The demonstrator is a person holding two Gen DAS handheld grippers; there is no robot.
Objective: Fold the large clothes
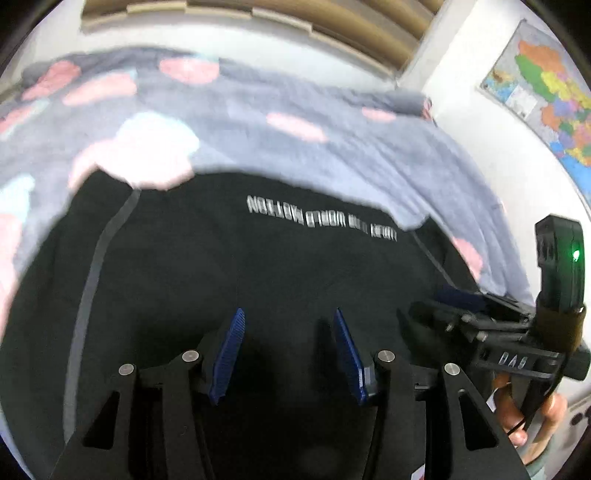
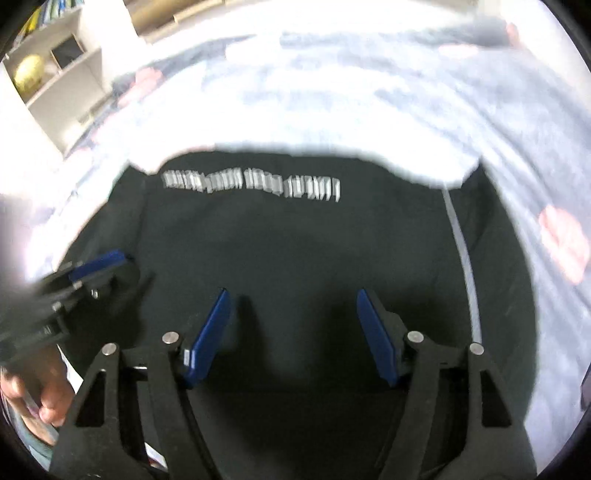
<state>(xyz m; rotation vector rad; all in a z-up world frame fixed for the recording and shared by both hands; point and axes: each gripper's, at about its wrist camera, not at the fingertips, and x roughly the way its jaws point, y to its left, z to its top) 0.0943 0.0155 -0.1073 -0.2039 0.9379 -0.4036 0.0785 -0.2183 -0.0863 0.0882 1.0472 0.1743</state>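
A black garment with a line of white print and a grey side stripe lies spread flat on a bed. My left gripper hovers just over its near part, open, with only cloth below the blue pads. My right gripper hangs over the same garment, also open and wider, with nothing between its fingers. Each gripper shows at the edge of the other's view: the right one's blue pad and a hand, and the left one's pad and a hand.
A grey-blue fleece blanket with pink and white patches covers the bed under and beyond the garment. A slatted wooden headboard stands behind it. A coloured map hangs on the right wall. A shelf with a yellow ball stands at far left.
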